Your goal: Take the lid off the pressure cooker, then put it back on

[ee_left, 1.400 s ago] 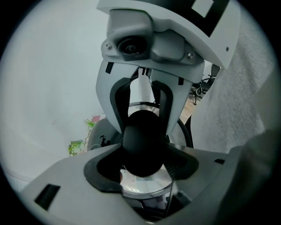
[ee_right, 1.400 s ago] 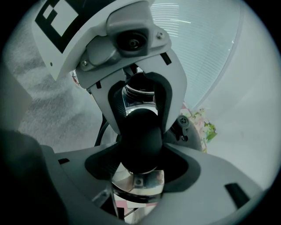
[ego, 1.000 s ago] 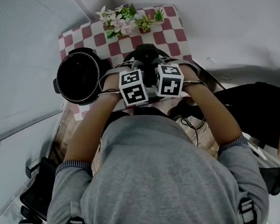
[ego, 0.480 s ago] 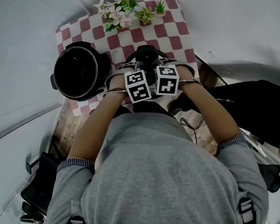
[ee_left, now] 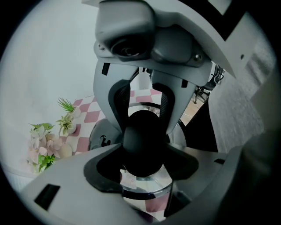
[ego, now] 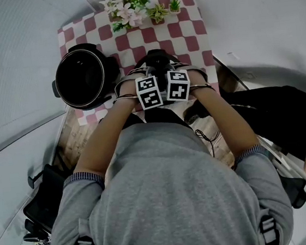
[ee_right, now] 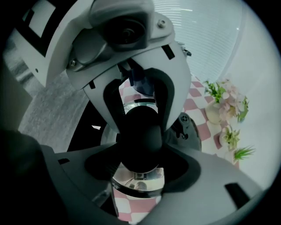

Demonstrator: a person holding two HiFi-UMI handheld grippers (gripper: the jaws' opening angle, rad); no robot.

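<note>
Over the last second both grippers have sunk toward the checked counter [ego: 186,27]: in the head view their marker cubes now look smaller, just above the middle of the frame. The left gripper [ee_left: 142,163] and right gripper [ee_right: 140,166] face each other, and the fingers [ee_left: 83,171] of each are clamped on the black knob [ee_left: 142,139] of the lid [ee_left: 145,188], one pair from each side. The pot [ego: 82,77] stands open at the upper left of the head view. The lid is to its right and clear of it, over the checks; whether its rim touches the counter I cannot tell. So the lid is off and is probably being set down, and putting it back is not yet begun.
</note>
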